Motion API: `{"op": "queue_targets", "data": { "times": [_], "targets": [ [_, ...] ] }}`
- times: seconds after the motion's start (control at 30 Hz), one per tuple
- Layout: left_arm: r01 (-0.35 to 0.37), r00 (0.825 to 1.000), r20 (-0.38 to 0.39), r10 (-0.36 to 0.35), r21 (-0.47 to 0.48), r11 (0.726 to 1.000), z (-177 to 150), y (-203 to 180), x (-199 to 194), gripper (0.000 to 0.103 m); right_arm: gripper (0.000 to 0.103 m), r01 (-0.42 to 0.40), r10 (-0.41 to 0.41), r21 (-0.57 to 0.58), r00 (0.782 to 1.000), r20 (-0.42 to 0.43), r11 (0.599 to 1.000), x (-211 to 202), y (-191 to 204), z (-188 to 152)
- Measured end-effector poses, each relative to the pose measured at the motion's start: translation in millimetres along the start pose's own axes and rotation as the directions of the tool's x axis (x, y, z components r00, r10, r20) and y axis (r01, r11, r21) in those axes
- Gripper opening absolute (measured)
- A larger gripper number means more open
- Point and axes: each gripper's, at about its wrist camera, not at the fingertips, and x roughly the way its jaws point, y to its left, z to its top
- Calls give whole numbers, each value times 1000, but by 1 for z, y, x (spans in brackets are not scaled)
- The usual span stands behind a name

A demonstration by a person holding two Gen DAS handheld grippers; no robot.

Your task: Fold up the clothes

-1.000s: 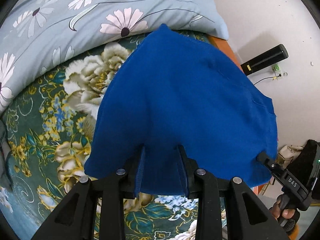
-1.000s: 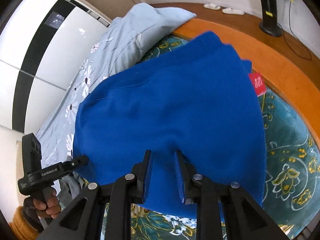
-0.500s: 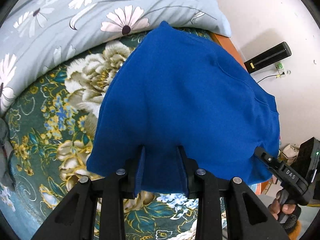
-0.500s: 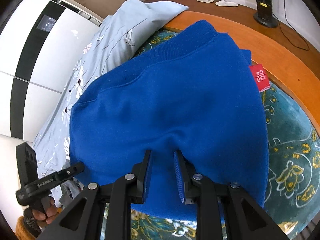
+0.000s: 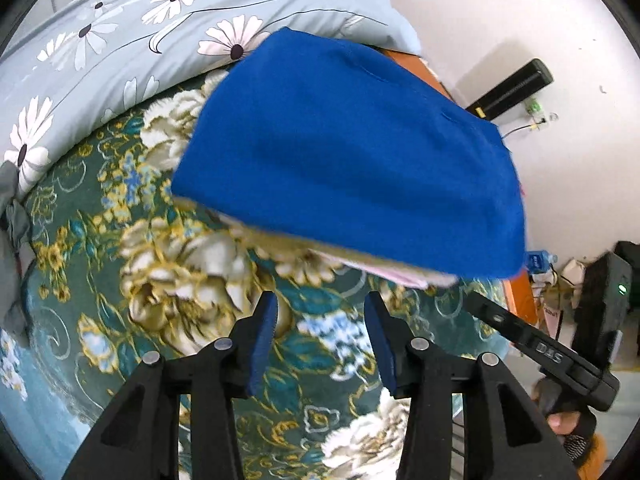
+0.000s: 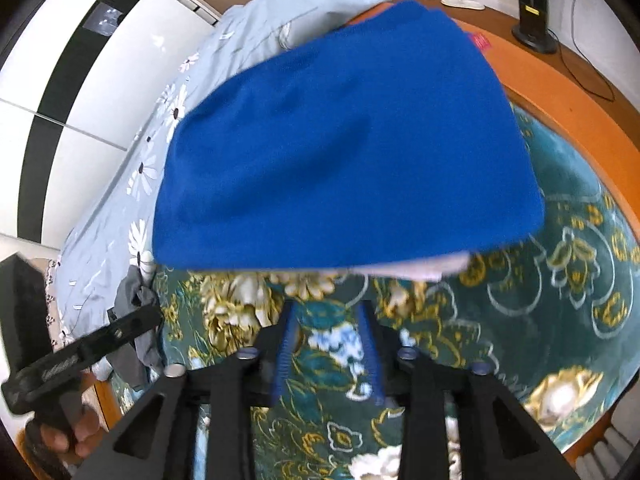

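A blue garment [image 5: 352, 152] lies folded on the floral bedspread [image 5: 168, 264], with a pale pink layer showing under its near edge. In the left wrist view my left gripper [image 5: 320, 312] is pulled back from that edge, jaws opening, nothing between them. The right wrist view shows the same blue garment [image 6: 348, 148] with a red size tag at its far corner. My right gripper [image 6: 328, 320] also stands clear of the near edge, its jaws opening and holding nothing. Each view catches the other gripper at its side, gripped by a hand.
A light blue daisy-print quilt [image 5: 120, 40] lies beyond the garment. A grey cloth [image 6: 134, 300] is bunched at the bed's left side. The orange wooden bed frame [image 6: 560, 92] runs along the far right edge, with a black stand [image 6: 532, 8] on the floor.
Both grippers have let go of the blue garment's near edge and drawn back. The garment now lies on the bed on its own, farther off in both views.
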Motion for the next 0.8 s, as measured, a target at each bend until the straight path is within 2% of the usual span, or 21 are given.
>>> {"op": "queue_targets", "data": {
  "times": [0.07, 0.23, 0.43, 0.5, 0.53, 0.57, 0.8],
  "targets": [
    [7, 1000, 13, -7, -6, 1000, -16, -2, -4, 56, 47, 9, -8, 9, 1000, -7, 1000, 1, 1, -10],
    [-15, 1000, 23, 16, -19, 1000, -45, -2, -7, 56, 63, 75, -75, 13, 997, 6, 997, 3, 15, -30],
    [-83, 996, 24, 84, -38, 996, -69, 4, -11, 56, 76, 144, -142, -72, 989, 27, 987, -13, 35, -55],
    [-89, 995, 32, 91, -60, 994, -77, 8, -17, 60, 79, 158, -156, -78, 987, 32, 984, -14, 38, -62],
    [-96, 995, 33, 99, -71, 993, -81, 10, -19, 68, 80, 164, -162, -78, 986, 35, 983, -16, 40, -65],
    [-104, 994, 35, 107, -81, 991, -84, 11, -22, 71, 80, 169, -166, -76, 985, 40, 983, -18, 42, -70],
    [-137, 986, 80, 149, -139, 981, -111, 21, -40, 72, 85, 193, -186, -92, 980, 75, 977, -31, 53, -98]
  ]
}}
